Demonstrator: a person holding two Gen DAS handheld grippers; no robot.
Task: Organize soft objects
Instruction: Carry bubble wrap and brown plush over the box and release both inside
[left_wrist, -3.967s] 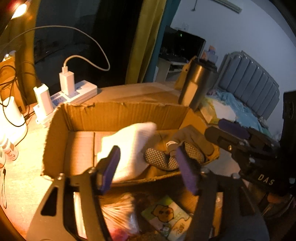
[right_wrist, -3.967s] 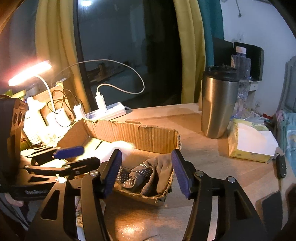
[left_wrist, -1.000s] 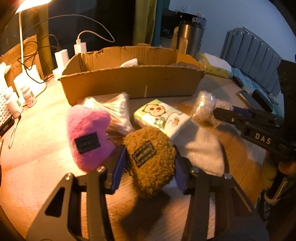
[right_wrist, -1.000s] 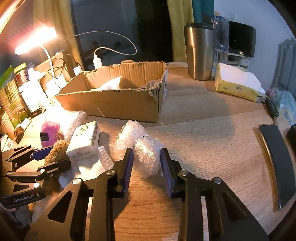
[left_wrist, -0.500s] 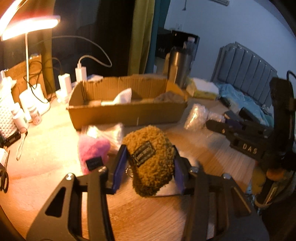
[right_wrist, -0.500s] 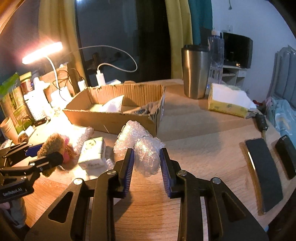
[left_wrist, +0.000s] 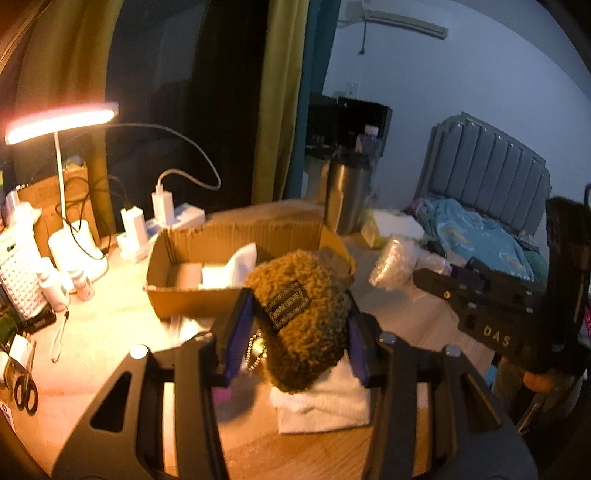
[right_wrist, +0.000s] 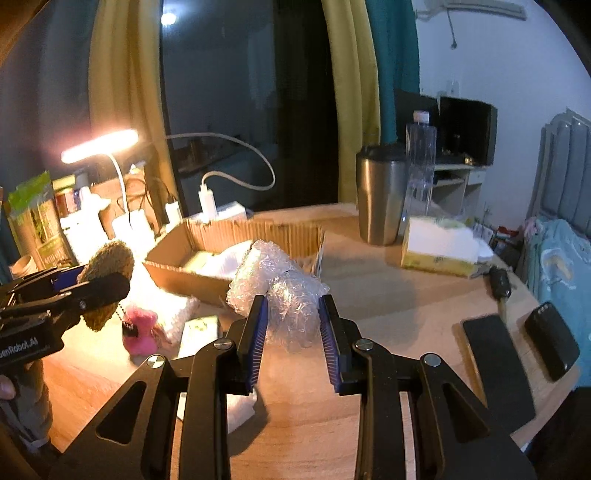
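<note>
My left gripper (left_wrist: 297, 314) is shut on a brown fuzzy plush (left_wrist: 295, 273), held clear above the wooden table in front of the cardboard box (left_wrist: 192, 299). Under it lies a folded white cloth (left_wrist: 325, 406). My right gripper (right_wrist: 292, 301) is shut on a wad of bubble wrap (right_wrist: 284, 284), also lifted, just before the box (right_wrist: 173, 269). The right wrist view shows the left gripper (right_wrist: 92, 284) with the brown plush (right_wrist: 107, 258) at far left. A pink plush (right_wrist: 138, 328) and a tissue pack (right_wrist: 199, 332) lie on the table below. White soft items sit inside the box.
A steel tumbler (right_wrist: 380, 195), a clear bottle (right_wrist: 421, 162) and a yellow tissue box (right_wrist: 439, 251) stand behind and right of the box. Two dark phones (right_wrist: 495, 362) lie at the right edge. A lit desk lamp (left_wrist: 59, 120), chargers, small bottles and scissors (left_wrist: 26, 395) crowd the left.
Both grippers have risen from the table, carrying the brown plush and the bubble wrap up. The pink plush stayed on the table. The views now tilt up toward the room.
</note>
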